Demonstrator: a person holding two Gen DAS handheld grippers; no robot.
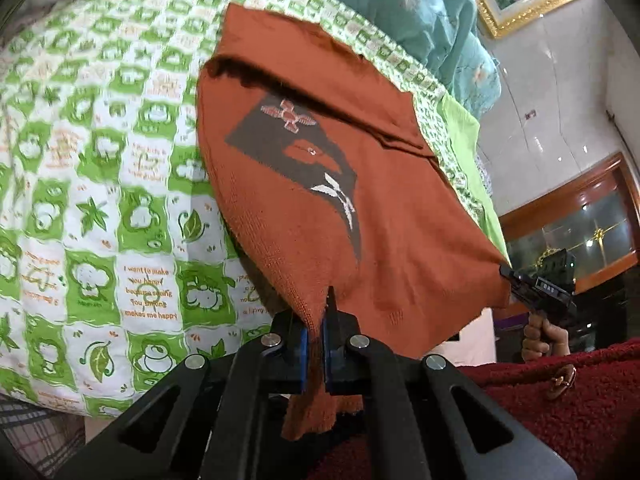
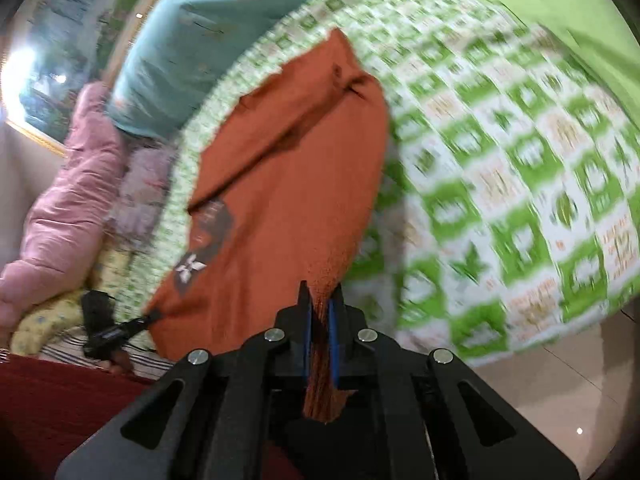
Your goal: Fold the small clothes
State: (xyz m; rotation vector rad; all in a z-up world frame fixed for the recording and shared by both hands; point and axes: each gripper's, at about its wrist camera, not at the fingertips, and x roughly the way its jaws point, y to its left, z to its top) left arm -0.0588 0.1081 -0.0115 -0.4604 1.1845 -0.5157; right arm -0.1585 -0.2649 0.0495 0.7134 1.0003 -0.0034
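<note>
Both claws are pinched tight on the near hem of the rust-orange knitted top, one at each bottom corner: the left claw has a fold of the knit bunched between its blue pads, and the right claw grips the other corner the same way. Ahead of both claws the garment stretches away over the green-and-white checked quilt on the bed, its long axis running straight out from the fingers, the far end lying on the quilt with a sleeve or flap already turned across it. The near edge is lifted clear of the bed and held taut between the two hands, so neither is nearer the work; they share the hem. From the left claw's side the other gripper shows off to the right. I'd judge the coming move to be carrying this hem forward, away from the claws, toward the far end.
</note>
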